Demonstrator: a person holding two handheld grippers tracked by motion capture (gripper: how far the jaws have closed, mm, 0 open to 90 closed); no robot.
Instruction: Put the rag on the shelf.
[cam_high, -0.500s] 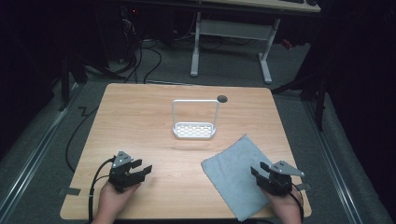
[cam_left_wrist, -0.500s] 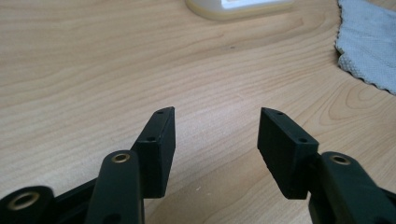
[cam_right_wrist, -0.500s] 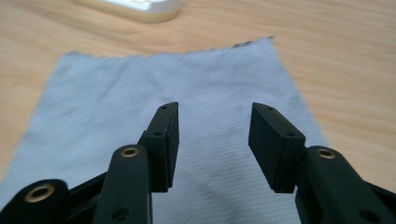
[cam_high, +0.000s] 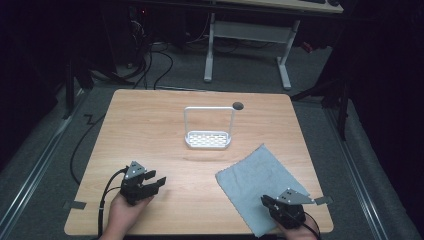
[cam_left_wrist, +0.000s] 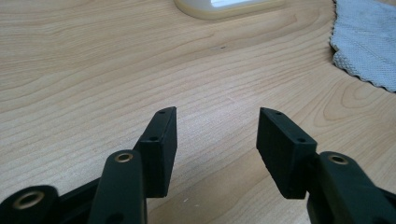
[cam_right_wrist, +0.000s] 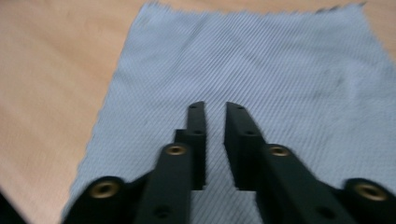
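Note:
A grey cloth (cam_high: 255, 175) lies flat on the right side of the wooden table (cam_high: 150, 125). My right gripper (cam_high: 267, 202) hovers low over the cloth's near part. In the right gripper view the cloth (cam_right_wrist: 261, 60) spreads under the right gripper (cam_right_wrist: 215, 109); its jaws stand a narrow gap apart with nothing between them. My left gripper (cam_high: 156, 184) rests at the near left over bare wood. The left gripper view shows it (cam_left_wrist: 217, 126) wide open and empty. The cloth's edge (cam_left_wrist: 369, 42) lies far off at the upper right there.
A white perforated rack (cam_high: 208, 141) with a tall hoop handle stands at the table's middle; its base (cam_left_wrist: 224, 7) sits at the top of the left gripper view. A small dark hole (cam_high: 238, 105) is behind it. A grey desk frame (cam_high: 250, 35) stands beyond the table.
My right gripper has drawn back toward the near edge of the table, over the cloth's near corner. The left gripper has stayed put.

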